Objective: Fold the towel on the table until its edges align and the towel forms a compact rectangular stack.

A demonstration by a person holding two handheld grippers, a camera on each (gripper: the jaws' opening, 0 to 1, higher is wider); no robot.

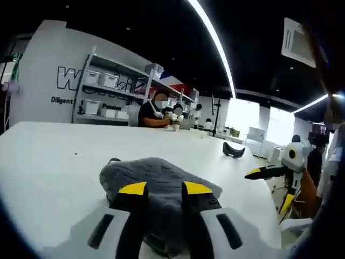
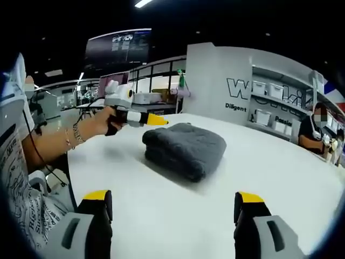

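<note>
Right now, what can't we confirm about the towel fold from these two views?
- Towel near edge, left gripper view: hidden behind the left gripper.
- Towel's far side, right gripper view: hidden by its own bulk, so edge alignment is unclear.
- Dark object on the table, left gripper view: too small to identify.

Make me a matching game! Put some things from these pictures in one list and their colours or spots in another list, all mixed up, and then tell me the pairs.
Things:
1. towel
2. table
3. left gripper
4. right gripper

Colours or spots:
A. white, wide and flat
B. jaws spread wide apart, nothing between them
C. dark grey, folded into a thick bundle
D. held in a hand, yellow tip next to the towel

Pairs: 1-C, 2-A, 3-D, 4-B
</note>
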